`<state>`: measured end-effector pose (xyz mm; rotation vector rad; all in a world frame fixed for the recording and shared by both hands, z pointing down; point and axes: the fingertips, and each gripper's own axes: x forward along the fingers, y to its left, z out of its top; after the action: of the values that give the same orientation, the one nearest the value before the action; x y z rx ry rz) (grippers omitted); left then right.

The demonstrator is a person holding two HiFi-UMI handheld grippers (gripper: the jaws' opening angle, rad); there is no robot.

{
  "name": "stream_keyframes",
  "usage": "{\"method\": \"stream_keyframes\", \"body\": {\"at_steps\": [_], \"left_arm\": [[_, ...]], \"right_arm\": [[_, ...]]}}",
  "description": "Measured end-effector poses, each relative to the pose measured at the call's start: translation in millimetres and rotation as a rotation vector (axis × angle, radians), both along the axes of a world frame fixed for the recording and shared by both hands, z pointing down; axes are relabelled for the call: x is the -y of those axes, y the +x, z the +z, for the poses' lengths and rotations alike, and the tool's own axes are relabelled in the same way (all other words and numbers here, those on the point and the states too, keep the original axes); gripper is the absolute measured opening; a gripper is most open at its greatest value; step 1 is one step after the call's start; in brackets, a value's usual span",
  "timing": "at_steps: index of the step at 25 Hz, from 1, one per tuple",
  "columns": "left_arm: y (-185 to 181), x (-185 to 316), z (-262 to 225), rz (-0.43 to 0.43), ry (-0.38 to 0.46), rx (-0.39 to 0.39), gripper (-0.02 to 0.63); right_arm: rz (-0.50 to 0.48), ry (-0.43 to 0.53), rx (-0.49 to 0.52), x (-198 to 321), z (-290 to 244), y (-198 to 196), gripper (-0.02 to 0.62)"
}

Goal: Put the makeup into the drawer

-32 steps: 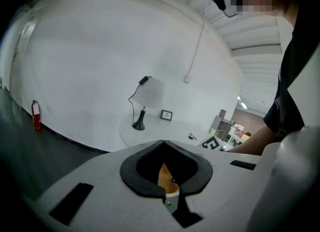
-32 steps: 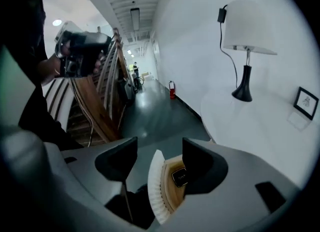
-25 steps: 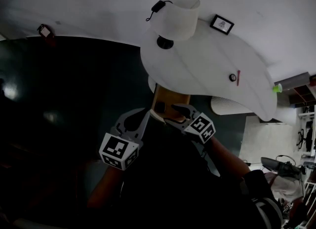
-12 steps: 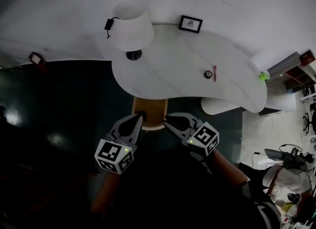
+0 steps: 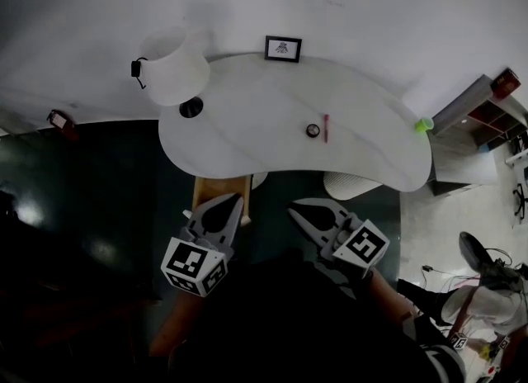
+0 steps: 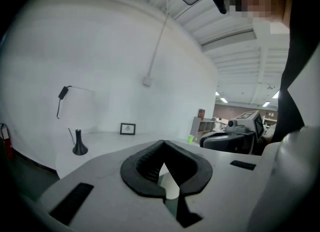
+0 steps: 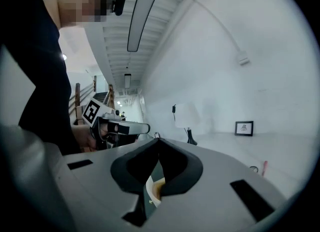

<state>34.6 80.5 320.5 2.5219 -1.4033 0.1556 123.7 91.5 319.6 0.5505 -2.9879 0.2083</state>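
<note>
On the white curved table (image 5: 247, 138) lie a small round makeup pot (image 5: 313, 130) and a red stick (image 5: 326, 128); both also show low right in the right gripper view, the pot (image 7: 254, 169) beside the stick (image 7: 264, 167). A wooden drawer (image 5: 221, 196) juts out from under the table's front edge. My left gripper (image 5: 234, 200) hangs just in front of the drawer, shut and empty. My right gripper (image 5: 297, 206) is a little to its right, off the table, also shut with nothing between its jaws. In their own views the left gripper (image 6: 162, 145) and the right gripper (image 7: 159, 143) show closed pads.
A white lamp (image 5: 173, 76) stands at the table's left end and a framed picture (image 5: 283, 48) at the back by the wall. A green object (image 5: 423, 125) sits at the right end. Shelving (image 5: 487, 105) stands at the right, and dark floor lies to the left.
Both grippers have drawn back from the drawer and away from the table edge, so more of the table shows. The right gripper's jaws have closed; the left stayed shut.
</note>
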Motion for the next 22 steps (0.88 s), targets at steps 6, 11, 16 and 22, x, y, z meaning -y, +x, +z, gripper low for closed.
{"method": "stream_keyframes", "body": {"at_steps": [6,11,16,22], "left_arm": [[73.2,7.6,-22.7,0.048,0.044,-0.047,0.009],[117.6,10.0,-28.7,0.082,0.054,-0.051,0.009],[140.9,21.0,-30.1,0.066,0.053,-0.111,0.009],[141.9,45.6,-25.0,0.058,0.05,-0.067,0.009]], "right_arm": [[0.064,0.009,0.062,10.4,-25.9,73.4,0.017],[0.098,-0.001,0.067,13.4,-27.0,118.2,0.017],[0.109,-0.031,0.061,18.4,-22.3,145.7,0.017],[0.091,-0.047,0.067,45.1,-25.6,139.7,0.017]]}}
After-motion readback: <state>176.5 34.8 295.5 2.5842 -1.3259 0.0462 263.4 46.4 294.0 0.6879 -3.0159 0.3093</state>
